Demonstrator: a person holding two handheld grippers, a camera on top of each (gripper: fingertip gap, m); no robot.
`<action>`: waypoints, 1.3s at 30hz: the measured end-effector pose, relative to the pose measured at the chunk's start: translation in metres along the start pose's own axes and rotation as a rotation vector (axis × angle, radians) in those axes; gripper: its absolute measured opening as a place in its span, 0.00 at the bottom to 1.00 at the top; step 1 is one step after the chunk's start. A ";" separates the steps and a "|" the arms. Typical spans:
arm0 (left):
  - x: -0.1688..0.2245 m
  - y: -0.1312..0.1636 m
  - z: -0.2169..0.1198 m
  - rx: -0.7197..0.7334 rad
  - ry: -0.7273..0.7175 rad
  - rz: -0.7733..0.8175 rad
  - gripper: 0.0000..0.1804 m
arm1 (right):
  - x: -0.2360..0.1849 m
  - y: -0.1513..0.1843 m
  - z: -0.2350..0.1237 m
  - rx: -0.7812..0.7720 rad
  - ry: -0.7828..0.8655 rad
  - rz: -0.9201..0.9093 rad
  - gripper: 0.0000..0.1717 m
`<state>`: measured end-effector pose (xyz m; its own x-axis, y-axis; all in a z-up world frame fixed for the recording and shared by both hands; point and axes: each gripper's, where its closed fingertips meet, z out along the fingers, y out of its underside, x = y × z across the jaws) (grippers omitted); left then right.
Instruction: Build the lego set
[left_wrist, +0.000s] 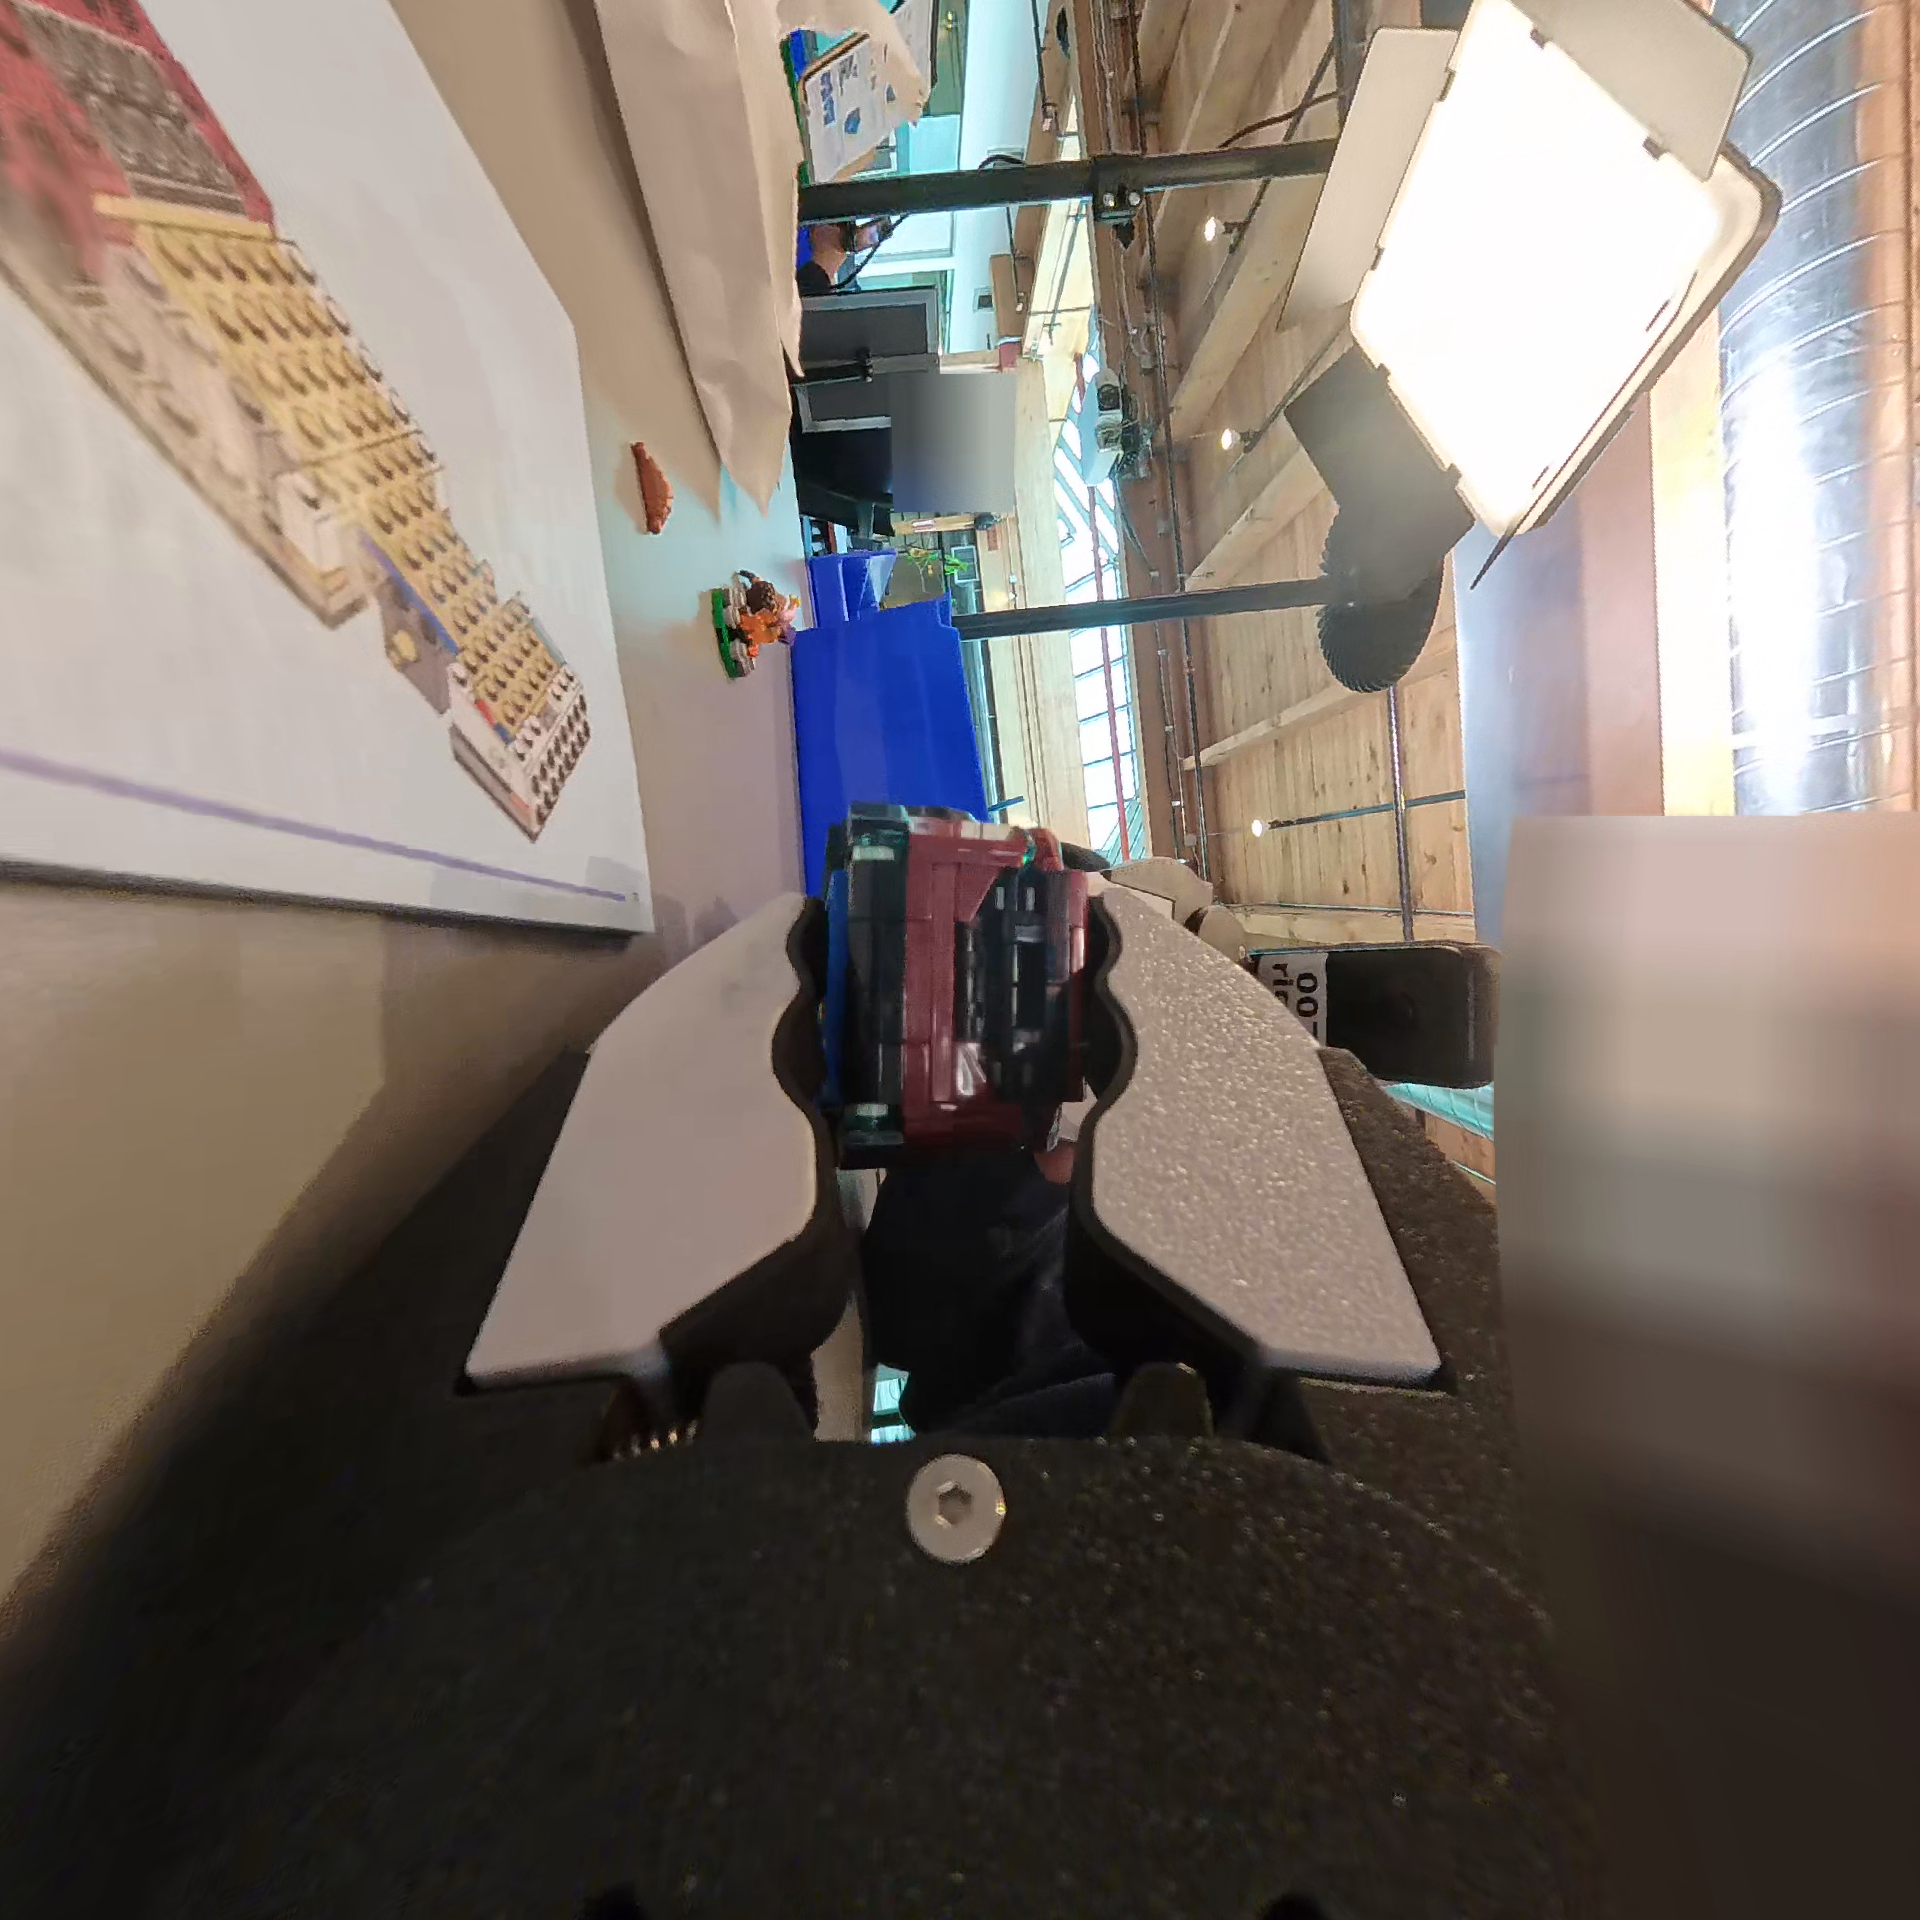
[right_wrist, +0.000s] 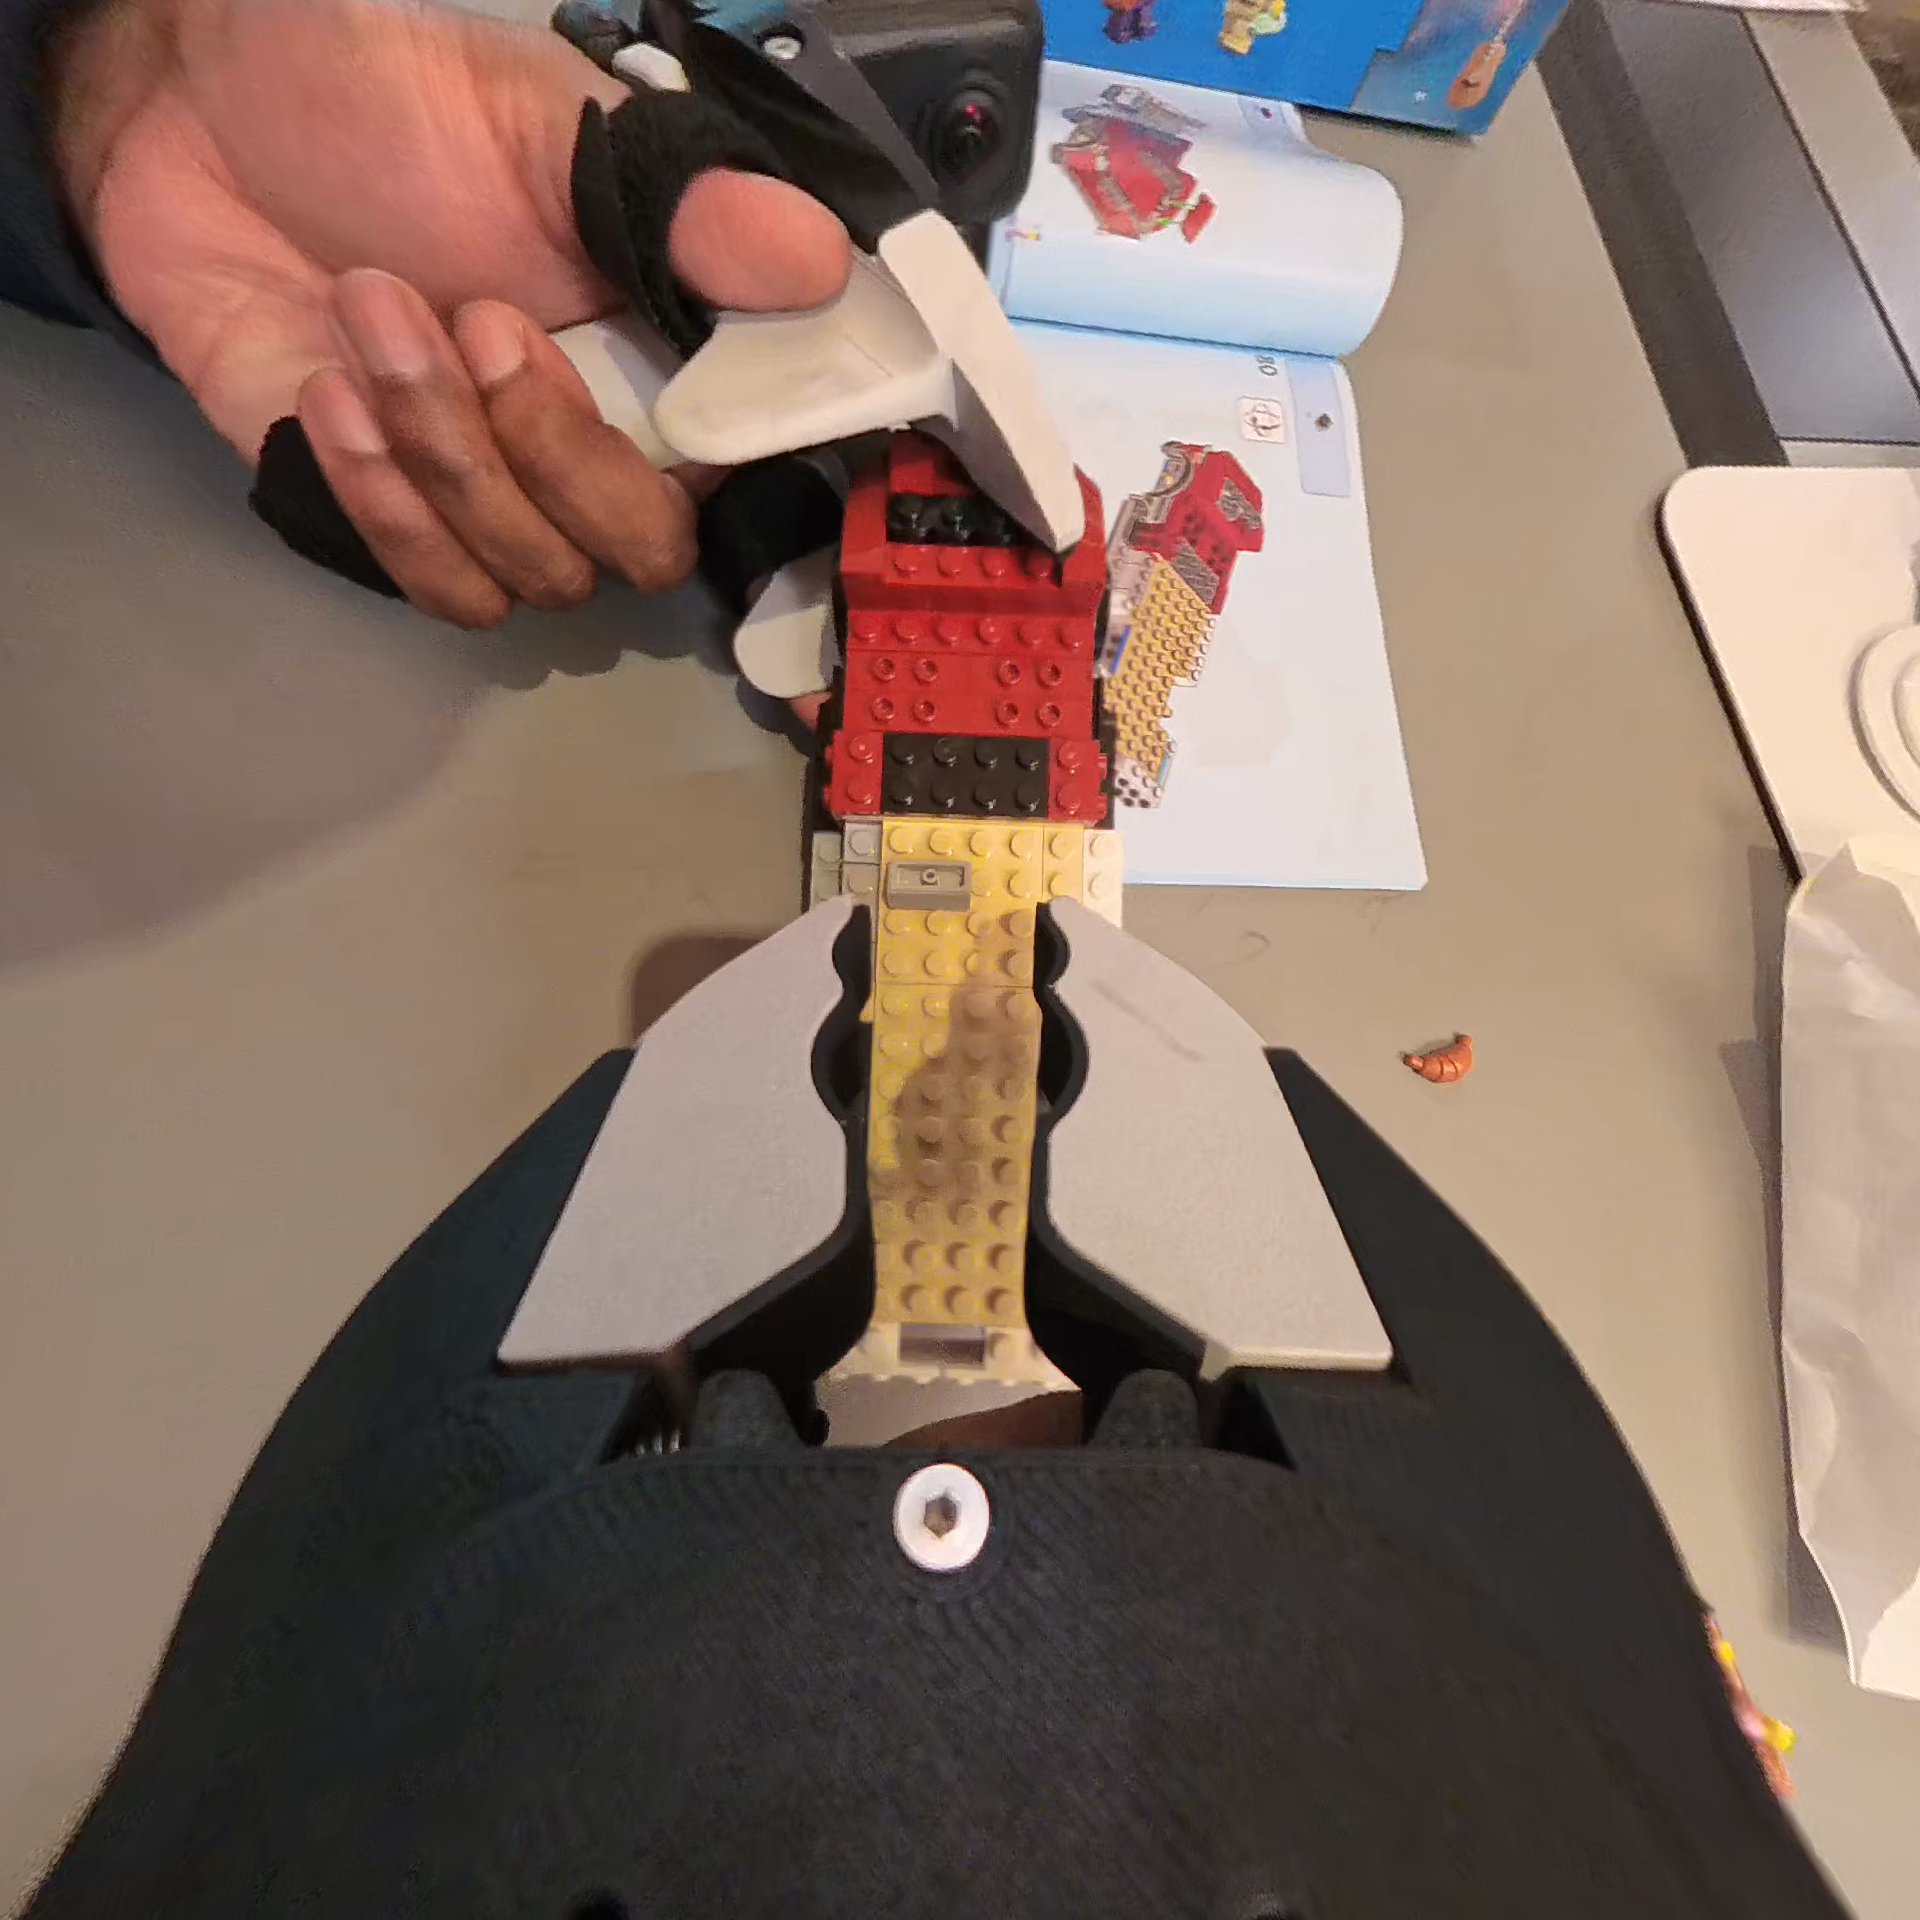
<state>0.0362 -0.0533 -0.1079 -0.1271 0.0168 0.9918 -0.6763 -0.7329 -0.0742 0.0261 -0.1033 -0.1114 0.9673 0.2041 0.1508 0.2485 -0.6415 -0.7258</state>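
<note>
Gripping one brick model (right_wrist: 966, 727), left fingers (right_wrist: 1013, 468) clamp its red end, right fingers (right_wrist: 748, 1039) its tan plate; grey worktop (right_wrist: 312, 935) lies open leftward.

A studded plastic brick model (right_wrist: 966, 707) is showing a dark red front with a black strip of studs, running into a tan-yellow studded deck (right_wrist: 951, 1122) edged in pale grey. Light grey fingers with black inner pads (right_wrist: 727, 1091) are flanking the deck. A pale blue-white paper instruction booklet (right_wrist: 1299, 727) is displaying red and tan printed drawings. A small orange-brown toy croissant (right_wrist: 1442, 1060) is lying on the grey-beige tabletop (right_wrist: 312, 935). A bright blue cardboard box (right_wrist: 1299, 52) is standing behind.
</note>
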 end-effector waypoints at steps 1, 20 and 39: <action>-0.003 0.000 -0.002 0.006 -0.011 -0.012 0.27 | -0.001 -0.001 0.002 -0.002 -0.002 -0.001 0.17; -0.007 -0.002 -0.011 0.054 -0.011 -0.069 0.27 | -0.012 0.002 0.024 -0.027 0.004 -0.058 0.13; -0.004 0.003 -0.009 0.051 0.011 -0.078 0.27 | -0.005 -0.038 0.027 0.091 0.003 -0.049 0.13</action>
<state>0.0287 -0.0493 -0.1133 -0.0839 0.0825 0.9931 -0.6467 -0.7627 0.0088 0.0104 -0.0599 -0.1029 0.9543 0.2313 0.1892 0.2897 -0.5609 -0.7755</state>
